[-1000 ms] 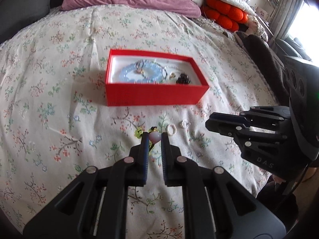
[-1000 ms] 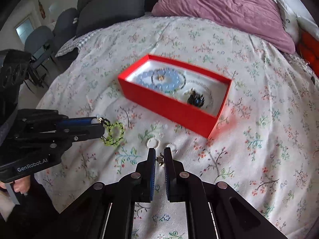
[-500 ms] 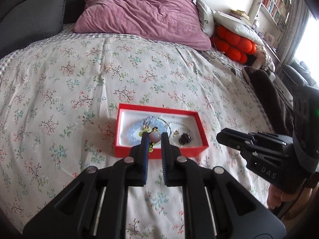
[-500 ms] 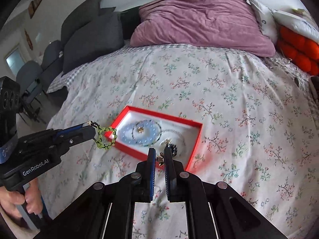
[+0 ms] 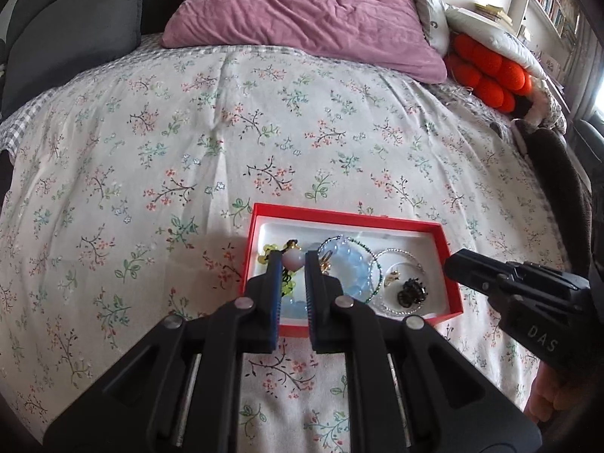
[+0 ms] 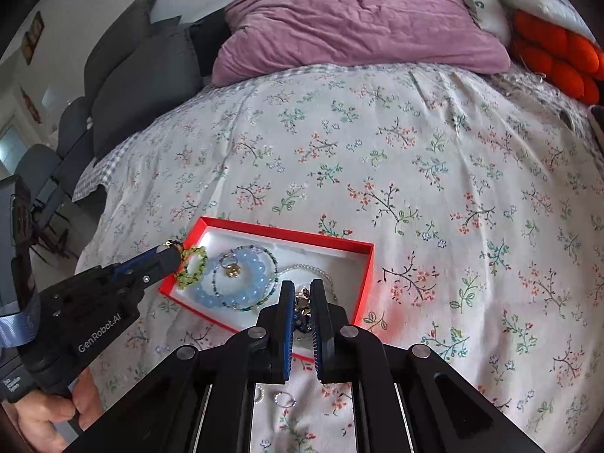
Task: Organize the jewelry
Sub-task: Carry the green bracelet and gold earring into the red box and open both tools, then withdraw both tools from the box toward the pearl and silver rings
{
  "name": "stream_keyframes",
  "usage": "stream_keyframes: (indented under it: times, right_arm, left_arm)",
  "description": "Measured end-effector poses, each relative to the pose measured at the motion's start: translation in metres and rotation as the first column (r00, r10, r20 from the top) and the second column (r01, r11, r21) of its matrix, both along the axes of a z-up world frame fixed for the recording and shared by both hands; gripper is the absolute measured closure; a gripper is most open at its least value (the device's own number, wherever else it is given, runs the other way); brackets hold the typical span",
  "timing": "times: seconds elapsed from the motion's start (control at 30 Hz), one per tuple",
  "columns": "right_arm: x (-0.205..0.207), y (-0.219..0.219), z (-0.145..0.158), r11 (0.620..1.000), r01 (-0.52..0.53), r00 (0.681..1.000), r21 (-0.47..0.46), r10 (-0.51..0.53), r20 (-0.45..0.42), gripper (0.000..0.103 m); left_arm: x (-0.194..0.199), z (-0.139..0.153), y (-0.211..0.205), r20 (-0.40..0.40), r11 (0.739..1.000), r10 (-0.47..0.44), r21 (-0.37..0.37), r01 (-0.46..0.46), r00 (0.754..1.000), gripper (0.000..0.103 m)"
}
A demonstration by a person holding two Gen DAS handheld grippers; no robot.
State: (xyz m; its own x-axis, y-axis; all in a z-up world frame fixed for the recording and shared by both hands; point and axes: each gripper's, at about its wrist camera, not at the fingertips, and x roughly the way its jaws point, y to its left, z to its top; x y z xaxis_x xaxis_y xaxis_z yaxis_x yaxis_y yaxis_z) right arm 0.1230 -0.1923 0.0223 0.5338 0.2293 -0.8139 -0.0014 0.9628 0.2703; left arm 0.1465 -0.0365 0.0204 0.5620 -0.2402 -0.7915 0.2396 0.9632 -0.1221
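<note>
Partly hidden: right gripper w/ tiny unclear trinket over red box.

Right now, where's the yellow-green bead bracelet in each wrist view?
Left wrist: the yellow-green bead bracelet shows low centre, partly hidden behind the left tool, over the left end of the red box.
Right wrist: the bracelet shows left of centre, hanging from the left tool's tip over the box's left end.
Shared landmark: the blue bead bracelet inside the box.
</note>
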Motion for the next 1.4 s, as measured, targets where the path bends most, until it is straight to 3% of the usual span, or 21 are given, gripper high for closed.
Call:
stream_keyframes:
  times: [0.33,0.43,0.63,0.73,0.77,0.8,1.03,1.3,1.4]
  right_arm:
    - [0.017,-0.011,-0.028,0.998,0.04,0.996,0.041,-0.037,-0.077,0.094]
    - [0.017,-0.011,-0.024,0.999,0.035,0.997,0.037,-0.032,-0.073,0.086]
    - [0.009,-0.013,-0.01,0.999,0.021,0.998,0.036,-0.018,-0.064,0.08]
    - [0.0,-0.013,0.0,1.0,0.004,0.999,0.027,-0.003,-0.043,0.058]
    - [-0.004,-0.014,0.004,1.0,0.002,0.999,0.028,-0.001,-0.033,0.044]
    - [-0.008,-0.015,0.006,1.0,-0.001,1.0,0.029,0.002,-0.025,0.041]
    - [-0.032,-0.016,0.016,0.999,-0.032,0.999,-0.029,0.031,-0.021,0.04]
    - [-0.053,-0.013,0.011,0.989,-0.042,0.999,-0.145,0.037,-0.033,0.02]
    - [-0.06,-0.009,0.009,0.976,-0.069,0.997,-0.205,0.063,-0.033,0.017]
  left_arm:
    - [0.004,-0.009,-0.008,-0.025,1.0,-0.019,0.015,0.019,1.0,0.09]
    - [0.003,-0.008,-0.009,-0.033,0.999,-0.032,0.023,0.033,0.999,0.088]
    - [-0.008,-0.002,-0.007,-0.026,0.999,-0.024,0.046,0.026,0.999,0.055]
    - [-0.016,0.005,-0.006,-0.014,0.998,-0.028,0.064,0.028,1.0,0.044]
    - [-0.019,0.006,-0.005,-0.011,0.997,-0.029,0.068,0.029,1.0,0.04]
    - [-0.021,0.007,-0.005,-0.01,0.997,-0.029,0.072,0.029,1.0,0.037]
    - [-0.037,0.005,0.006,-0.047,0.995,-0.007,0.096,0.012,0.999,0.024]
    - [-0.058,-0.002,0.012,-0.074,0.989,-0.003,0.146,0.014,0.997,0.006]
    - [-0.065,-0.006,0.014,-0.082,0.988,0.0,0.157,0.013,0.997,0.003]
